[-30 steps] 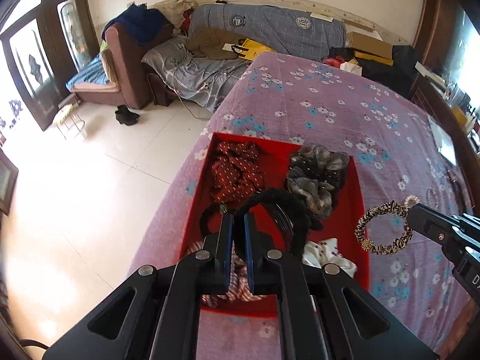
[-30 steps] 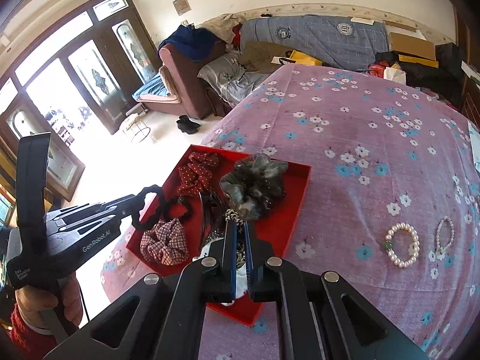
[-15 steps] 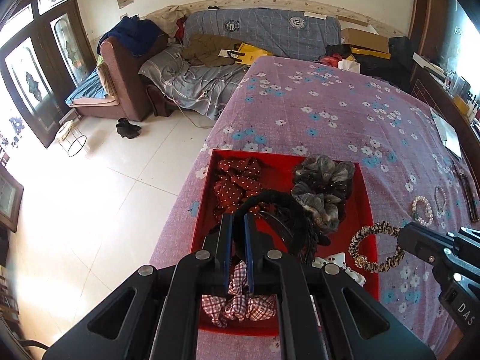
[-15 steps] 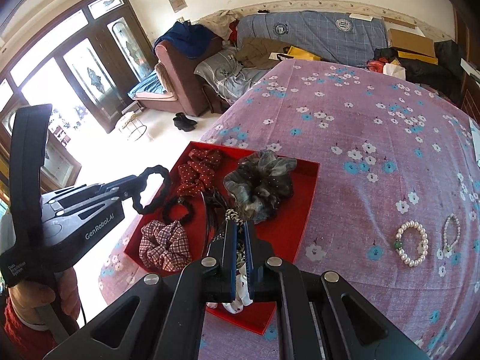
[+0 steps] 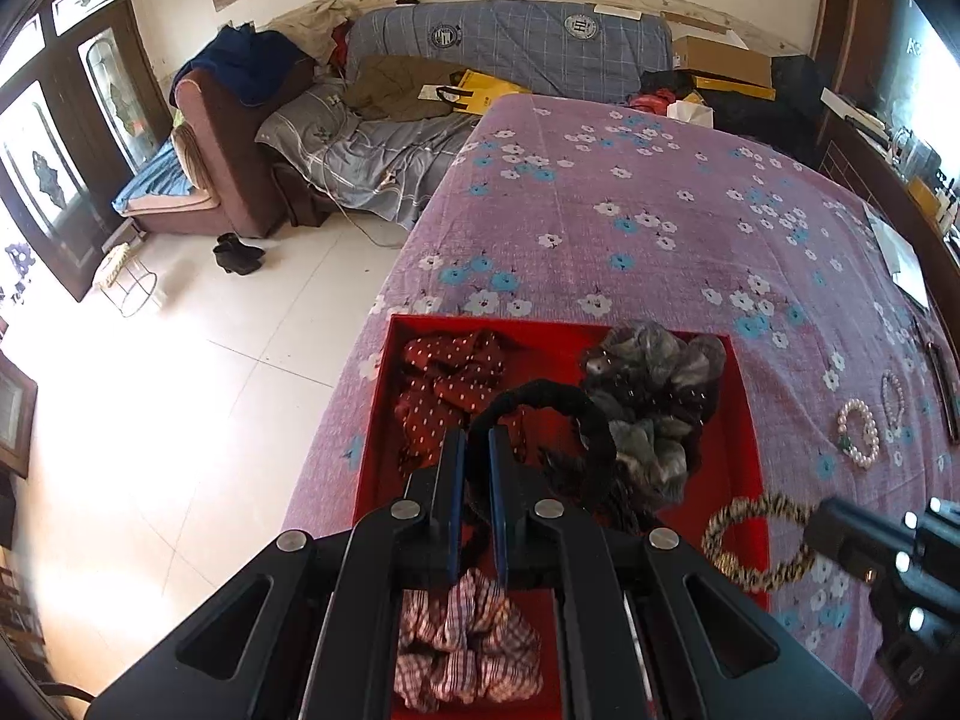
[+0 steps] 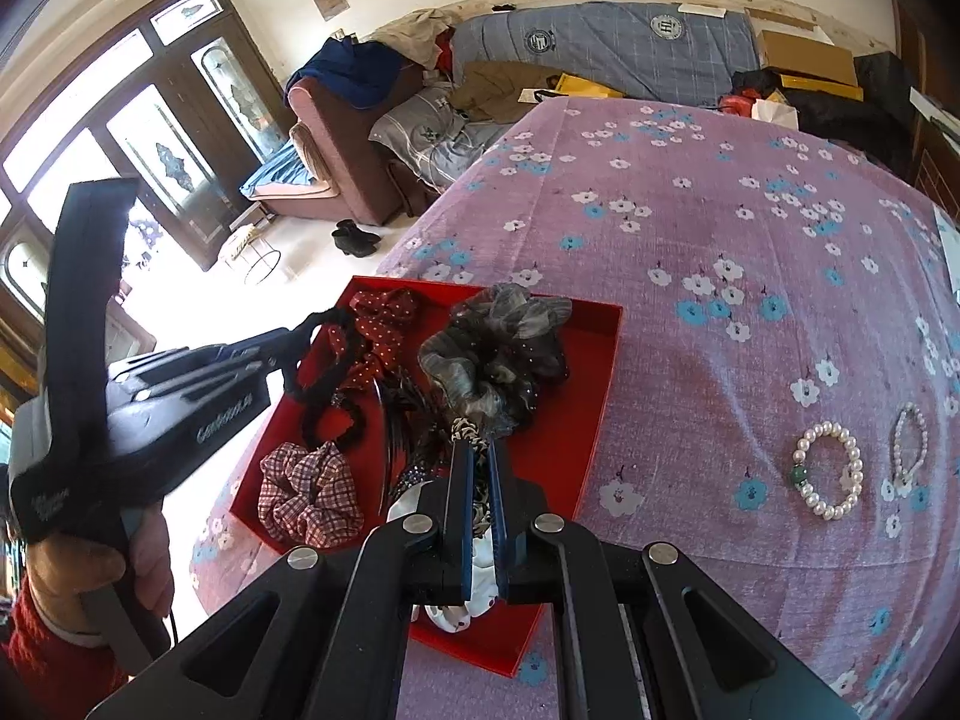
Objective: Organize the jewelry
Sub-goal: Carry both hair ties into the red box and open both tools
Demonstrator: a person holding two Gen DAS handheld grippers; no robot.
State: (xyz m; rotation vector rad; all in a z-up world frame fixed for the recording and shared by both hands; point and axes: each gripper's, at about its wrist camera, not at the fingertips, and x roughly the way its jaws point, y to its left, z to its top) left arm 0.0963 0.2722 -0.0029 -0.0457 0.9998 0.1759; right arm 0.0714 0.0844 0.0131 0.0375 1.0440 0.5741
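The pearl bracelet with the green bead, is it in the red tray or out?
Out. The pearl bracelet lies on the floral cloth, apart from the red tray.

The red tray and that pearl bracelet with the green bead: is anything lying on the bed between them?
No. In the right wrist view, only bare flowered bedspread separates the red tray from the pearl bracelet.

Red tray (image 5: 747,420): smooth, matt. Inside it, checked scrunchie (image 5: 468,642): woven cloth; grey scrunchie (image 5: 654,372): sheer, slightly shiny fabric. Beside tray, pearl bracelet (image 6: 831,474): glossy beads. Floral cloth (image 6: 750,240) under tray: matt weave. Floor tiles (image 5: 180,390): glossy.
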